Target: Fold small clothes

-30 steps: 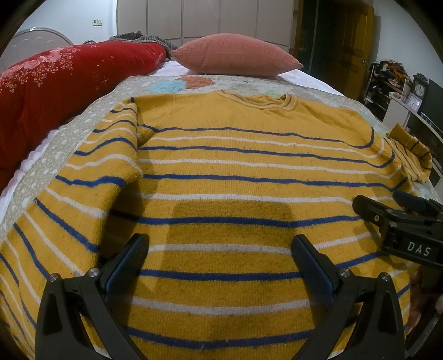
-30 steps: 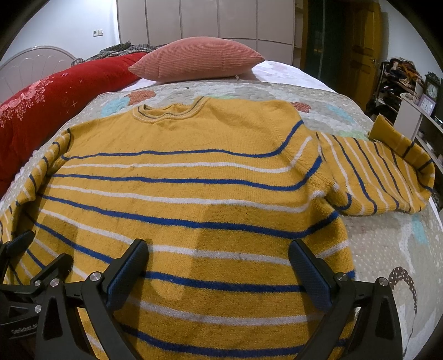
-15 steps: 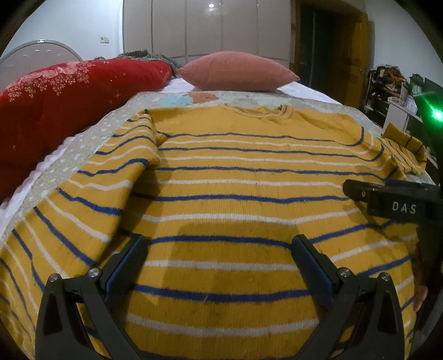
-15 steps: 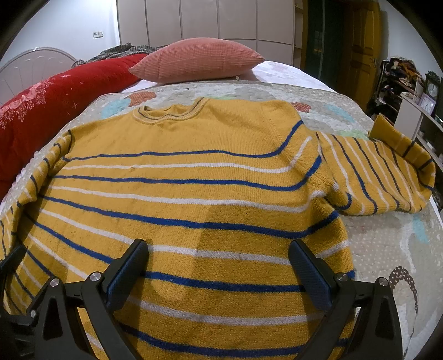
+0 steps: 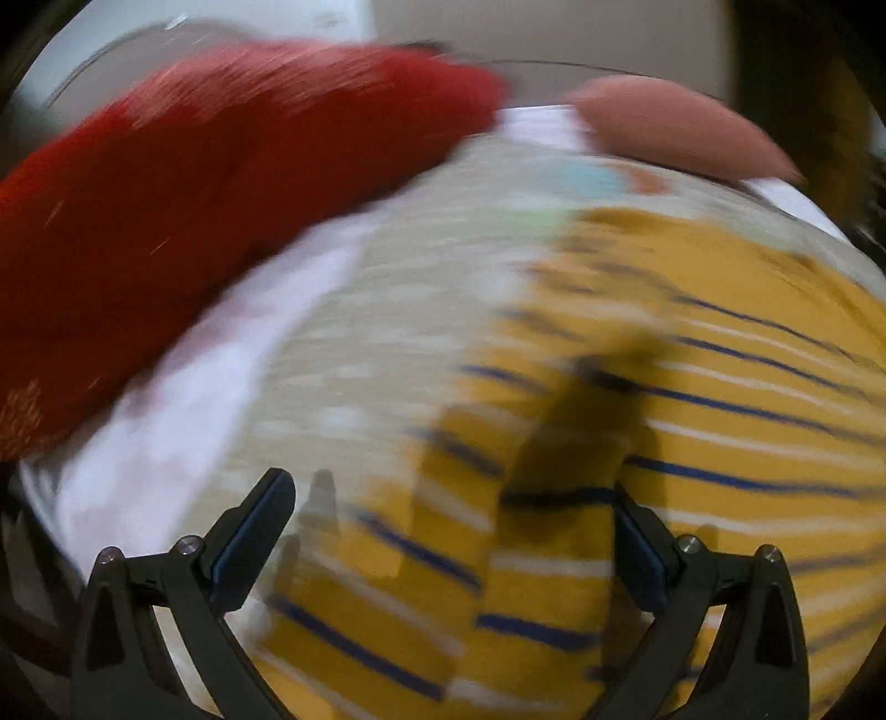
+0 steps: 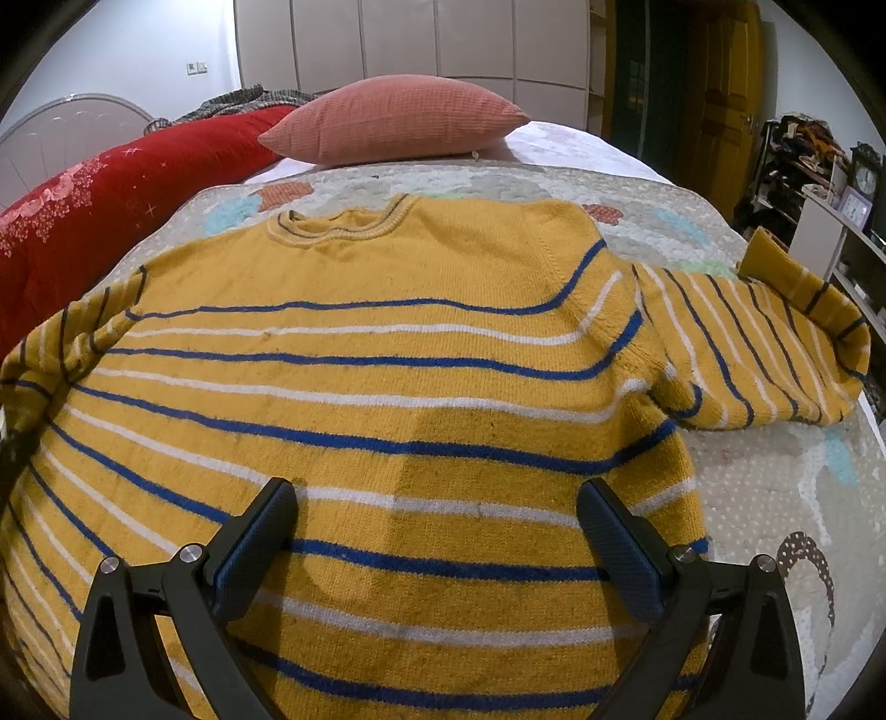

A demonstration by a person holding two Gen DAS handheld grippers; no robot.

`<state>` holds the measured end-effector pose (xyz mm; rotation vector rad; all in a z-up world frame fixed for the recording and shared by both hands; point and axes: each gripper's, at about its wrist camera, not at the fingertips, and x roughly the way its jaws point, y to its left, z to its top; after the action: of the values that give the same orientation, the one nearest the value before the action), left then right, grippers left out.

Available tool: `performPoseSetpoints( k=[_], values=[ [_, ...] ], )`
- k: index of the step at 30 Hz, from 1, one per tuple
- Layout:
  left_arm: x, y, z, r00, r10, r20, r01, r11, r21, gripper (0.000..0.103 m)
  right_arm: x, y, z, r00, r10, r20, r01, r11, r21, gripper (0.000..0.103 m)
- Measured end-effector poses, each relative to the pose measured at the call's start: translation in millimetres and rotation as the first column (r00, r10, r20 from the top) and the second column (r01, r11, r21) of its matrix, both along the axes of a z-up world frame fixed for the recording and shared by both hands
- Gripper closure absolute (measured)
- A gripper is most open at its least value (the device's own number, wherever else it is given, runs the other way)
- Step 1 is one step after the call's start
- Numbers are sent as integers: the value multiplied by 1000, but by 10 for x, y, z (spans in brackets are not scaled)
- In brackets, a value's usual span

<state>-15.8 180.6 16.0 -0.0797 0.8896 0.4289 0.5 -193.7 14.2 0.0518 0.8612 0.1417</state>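
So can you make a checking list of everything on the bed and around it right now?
Surface: bed with a patterned quilt, bare on the right side.
Job's things: yellow striped sweater lying spread out, neck toward the pillow; its right sleeve bent back near the bed edge; nothing folded yet.
Clutter: pink pillow and red blanket at the head of the bed.
Grippers: right tongs open above the sweater's lower part, holding nothing; left tongs open, over the sweater's left sleeve; that view is blurred.
Cables: nothing seen.
Surroundings: wardrobe doors, wooden door, shelves with a clock.
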Motion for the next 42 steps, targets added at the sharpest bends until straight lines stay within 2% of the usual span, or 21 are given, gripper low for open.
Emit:
performPoseSetpoints(
  k=[2, 5, 8, 11, 13, 18, 22, 23, 24, 25, 27, 28, 29, 30, 33, 35, 37, 38, 39, 40, 42],
  values=[
    [-34, 380, 12, 996, 88, 5, -88, 996, -15, 0, 2, 1, -1, 1000, 0, -1, 0, 1000, -2, 0],
    [-64, 655, 56, 988, 155, 9, -155, 985, 80, 0, 7, 10, -5, 1000, -1, -2, 1, 1000, -8, 0],
    [-84, 744, 11, 993, 115, -8, -115, 991, 75, 0, 12, 11, -10, 1000, -1, -4, 1, 1000, -12, 0],
    [-175, 642, 32, 997, 80, 9, -80, 989, 123, 0, 20, 12, -18, 1000, -2, -7, 2, 1000, -16, 0],
    [-207, 564, 84, 997, 72, 23, -74, 990, 119, 0, 29, 13, -21, 1000, -2, -12, 1, 1000, -17, 0],
    [-645, 304, 478, 989, 43, 139, -46, 999, 13, 0, 100, -10, -35, 998, 3, -62, -3, 1000, 1, 0],
    [-925, 77, 691, 977, 34, 210, -10, 994, -112, 0, 247, 0, 4, 979, 55, -195, -57, 998, -6, 0],
    [-1011, 5, 733, 973, 32, 230, 2, 989, -146, 0, 288, -9, 50, 966, 79, -247, -82, 997, -4, 6],
    [-1097, -87, 767, 968, 29, 249, 16, 984, -176, 0, 280, -45, 108, 962, 85, -261, -82, 996, 21, 27],
    [-1139, -163, 782, 966, 26, 257, 24, 981, -190, 0, 184, -184, 290, 971, 91, -221, -63, 990, 128, 34],
    [-1224, -346, 754, 964, 2, 266, 54, 978, -203, 0, -45, -424, 575, 987, 110, -120, -72, 955, 288, 29],
    [-1238, -449, 700, 965, -21, 260, 74, 977, -199, 0, -233, -565, 736, 993, 100, -59, -76, 945, 319, 25],
    [-1235, -528, 625, 967, -46, 251, 96, 976, -194, 0, -351, -645, 807, 996, 86, -34, -71, 948, 310, 19],
    [-1228, -609, 562, 969, -69, 238, 116, 975, -188, 0, -470, -718, 844, 998, 68, -20, -59, 956, 288, 18],
    [-1154, -844, 308, 980, -128, 150, 157, 966, -203, 0, -766, -853, 707, 997, 44, -55, -31, 973, 227, 18],
    [-1162, -948, 188, 980, -151, 131, 179, 953, -246, 0, -897, -836, 468, 992, 51, -113, -28, 981, 190, 19],
    [-1179, -1035, 150, 977, -170, 126, 198, 943, -267, 0, -993, -799, 232, 984, 65, -167, -32, 981, 193, 19],
    [-1198, -1088, 141, 975, -182, 124, 210, 940, -270, 0, -1018, -782, 133, 980, 70, -186, -30, 977, 212, 24],
    [-1205, -1141, 142, 973, -196, 122, 223, 938, -267, 0, -1038, -775, 55, 978, 73, -196, -25, 972, 235, 38],
    [-1224, -1193, 147, 971, -208, 121, 233, 937, -259, 0, -1074, -758, 6, 979, 64, -196, -15, 970, 242, 46],
    [-1261, -1241, 159, 968, -221, 122, 246, 935, -256, 0, -1119, -768, 0, 981, 46, -190, -4, 977, 215, 79]
  ],
)
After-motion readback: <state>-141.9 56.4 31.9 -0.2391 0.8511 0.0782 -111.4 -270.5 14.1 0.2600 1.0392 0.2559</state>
